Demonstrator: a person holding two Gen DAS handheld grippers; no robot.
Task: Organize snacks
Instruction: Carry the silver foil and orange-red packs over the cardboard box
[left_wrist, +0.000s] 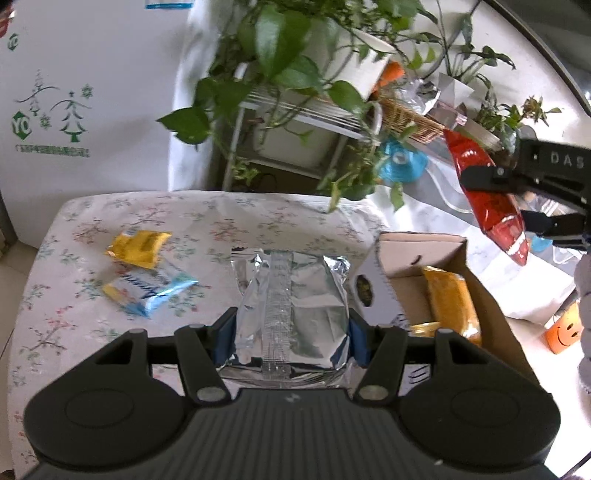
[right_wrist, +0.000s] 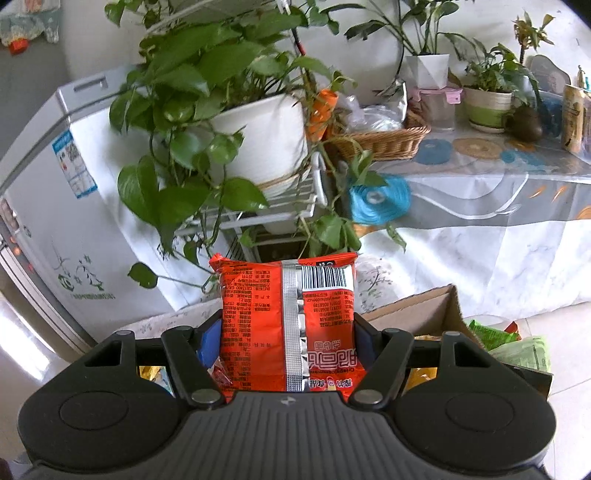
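Note:
My left gripper (left_wrist: 291, 332) is shut on a silver foil snack bag (left_wrist: 291, 295), held over the floral-cloth table (left_wrist: 74, 221). My right gripper (right_wrist: 288, 332) is shut on a red snack bag (right_wrist: 288, 317), held in the air; that red snack bag (left_wrist: 487, 199) and the right gripper (left_wrist: 517, 199) also show in the left wrist view, above an open cardboard box (left_wrist: 417, 254). An orange packet (left_wrist: 452, 306) lies inside the box. A yellow packet (left_wrist: 138, 247) and a blue-and-white packet (left_wrist: 151, 288) lie on the table at left.
A large potted plant (right_wrist: 258, 140) on a white wire rack stands behind the table. A white fridge (right_wrist: 55, 203) is at the left. A second table with a wicker basket (right_wrist: 384, 140) and small pots is at the right. An orange smiley cup (left_wrist: 565, 332) stands right of the box.

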